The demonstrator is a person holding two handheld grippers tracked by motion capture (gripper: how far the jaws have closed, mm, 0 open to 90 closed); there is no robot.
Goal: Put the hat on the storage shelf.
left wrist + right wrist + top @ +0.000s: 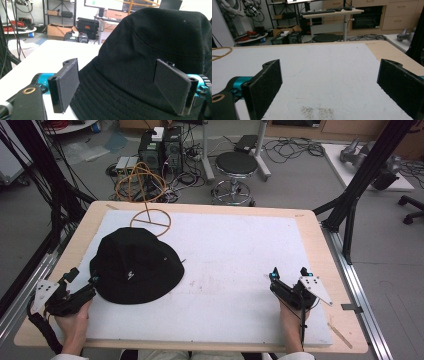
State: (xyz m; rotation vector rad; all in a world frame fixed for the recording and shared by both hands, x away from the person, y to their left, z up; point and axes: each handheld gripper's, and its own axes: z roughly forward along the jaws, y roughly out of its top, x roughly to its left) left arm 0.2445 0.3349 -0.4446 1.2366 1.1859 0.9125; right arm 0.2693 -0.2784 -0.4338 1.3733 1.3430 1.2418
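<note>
Black fabric marks the subject here: a bucket hat [134, 266] lies crown-up on the white mat [235, 270] that covers the bench, toward the mat's left edge and nearer its front than its back. From my remote seat I see my left gripper [80, 284] at the front-left corner, its jaws spread wide and level with the hat's brim. In the left gripper view the brim [112, 100] sits between the two black pads [66, 83], which stand apart from each other and do not press on it; whether the left pad touches the cloth I cannot tell. My right gripper [289, 274] rests near the front-right corner of the mat, well apart from the hat, jaws also wide with nothing but bare mat [324, 75] between them. A wooden hoop stand [150, 221] sits at the mat's back-left edge, just behind the hat. A stool [236, 165] stands on the floor beyond the bench's far edge.
</note>
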